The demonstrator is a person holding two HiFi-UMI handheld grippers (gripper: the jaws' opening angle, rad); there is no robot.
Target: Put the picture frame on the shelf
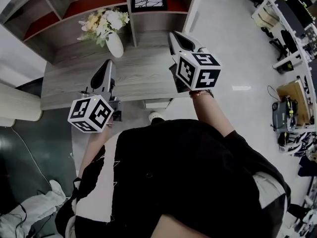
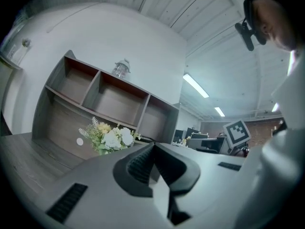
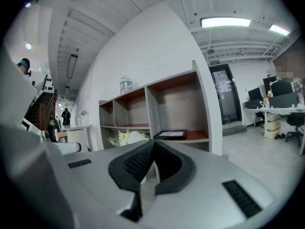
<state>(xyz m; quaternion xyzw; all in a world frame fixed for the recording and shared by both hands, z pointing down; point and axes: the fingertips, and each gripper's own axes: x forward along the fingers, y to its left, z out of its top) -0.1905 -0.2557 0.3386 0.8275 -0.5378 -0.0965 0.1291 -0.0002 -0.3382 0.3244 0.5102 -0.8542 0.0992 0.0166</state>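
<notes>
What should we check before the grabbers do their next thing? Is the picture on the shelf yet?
1. Picture frame on the shelf: ok, it lies flat in the right-hand compartment.
2. Right gripper let go: ok, jaws together, nothing between them.
3. Left gripper empty: ok, jaws together, nothing between them.
4. Flower vase upright on the desk: ok.
5. Frame set well back from the shelf's edge: cannot tell.
</notes>
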